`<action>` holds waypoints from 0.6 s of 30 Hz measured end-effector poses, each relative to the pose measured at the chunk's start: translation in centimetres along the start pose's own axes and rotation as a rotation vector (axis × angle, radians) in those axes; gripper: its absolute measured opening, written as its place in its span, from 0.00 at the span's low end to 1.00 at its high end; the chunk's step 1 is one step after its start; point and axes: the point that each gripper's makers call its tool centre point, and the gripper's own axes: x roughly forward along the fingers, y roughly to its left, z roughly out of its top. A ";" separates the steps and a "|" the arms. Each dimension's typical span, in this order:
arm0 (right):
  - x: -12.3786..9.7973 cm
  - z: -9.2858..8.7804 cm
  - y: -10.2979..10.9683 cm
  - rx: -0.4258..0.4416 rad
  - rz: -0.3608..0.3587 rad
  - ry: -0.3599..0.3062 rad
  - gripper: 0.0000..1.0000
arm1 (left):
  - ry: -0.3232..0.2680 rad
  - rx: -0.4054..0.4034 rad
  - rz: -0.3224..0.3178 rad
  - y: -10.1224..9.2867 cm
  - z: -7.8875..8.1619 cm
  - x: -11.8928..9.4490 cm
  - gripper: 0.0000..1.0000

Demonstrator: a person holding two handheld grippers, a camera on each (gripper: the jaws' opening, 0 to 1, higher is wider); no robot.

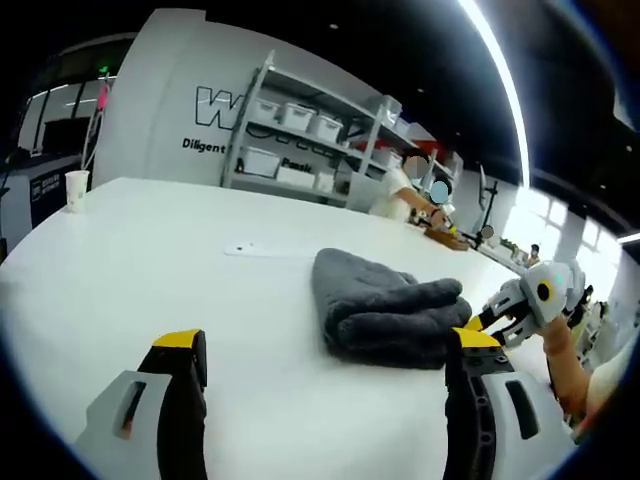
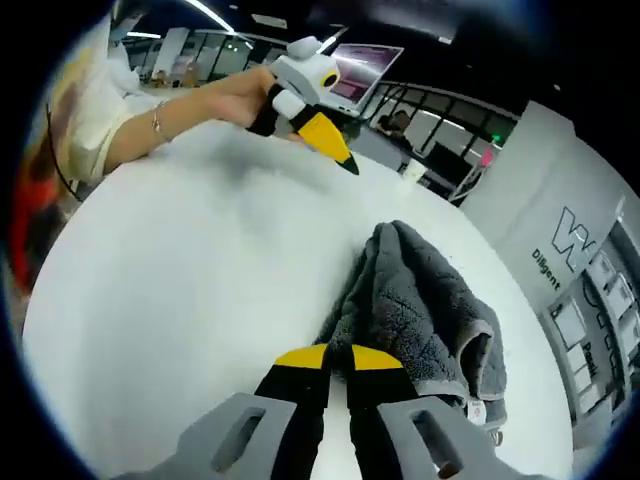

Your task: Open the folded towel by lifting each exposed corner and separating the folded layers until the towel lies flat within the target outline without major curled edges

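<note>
Towel: the grey towel (image 1: 385,312) is lying bunched in thick folds on the white desk (image 1: 150,260), out past 1 o'clock from your left claw (image 1: 325,352); no target outline is showing on the desk surface.
Right claw: in the right gripper view your right claw (image 2: 338,358) is sitting with its yellow tips nearly together at the near edge of the towel (image 2: 420,310); a thin fold may be caught between them, but you cannot tell that from here.
Left claw: its jaws are standing wide apart and holding nothing, short of the towel; the right gripper view is catching it (image 2: 325,138) hovering above the desk (image 2: 170,300) at 12 o'clock.
Step in hand: judging by the layout, you are taking hold of a near corner to peel the top layer back.
Doing it well: be pinching a single layer only, lifting low and drawing it outward, while your left claw is pinning or taking the opposite corner so the bundle is not sliding.
Material: the towel is looking plush, soft and limp, with a stitched hem and a small label (image 2: 478,412) at one corner; it is likely to be sagging and clinging to itself.
Desk surface: smooth, matte, probably giving little grip.
</note>
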 end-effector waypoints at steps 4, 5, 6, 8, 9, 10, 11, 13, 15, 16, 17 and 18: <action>-0.5 -0.2 -0.4 0.000 -0.007 -0.002 0.00 | -0.001 0.000 0.002 0.0 0.0 0.0 0.98; -0.7 -0.6 -0.8 0.001 -0.020 0.010 0.00 | 0.001 0.000 0.002 0.0 -0.1 0.0 0.98; -0.9 -1.0 -1.1 0.008 -0.028 0.019 0.00 | 0.001 0.000 0.002 0.0 -0.1 0.0 0.98; -1.2 -1.6 -1.6 0.022 -0.040 0.031 0.00 | 0.003 -0.002 0.001 0.0 -0.1 0.0 0.98; -1.3 -1.8 -1.8 0.029 -0.045 0.034 0.00 | 0.004 -0.002 0.001 0.0 -0.2 0.0 0.98; -1.6 -2.2 -2.1 0.049 -0.053 0.039 0.00 | 0.004 -0.001 0.002 -0.1 -0.2 0.0 0.98; -1.8 -2.7 -2.4 0.067 -0.061 0.046 0.00 | 0.004 -0.001 0.002 -0.1 -0.2 0.0 0.97; -2.1 -3.3 -2.8 0.090 -0.074 0.060 0.00 | 0.003 -0.001 0.003 0.0 -0.1 0.0 0.97; -2.6 -4.1 -3.4 0.114 -0.095 0.075 0.00 | 0.004 0.002 0.005 0.1 -0.1 0.1 0.98; -2.8 -4.5 -3.8 0.129 -0.108 0.084 0.00 | 0.005 0.003 0.006 0.1 -0.1 0.1 0.98; -3.0 -4.9 -4.1 0.144 -0.120 0.091 0.00 | 0.007 0.005 0.005 0.0 -0.2 0.1 0.98; -3.2 -5.3 -4.4 0.161 -0.131 0.097 0.00 | 0.010 0.008 0.005 0.0 -0.2 0.1 0.98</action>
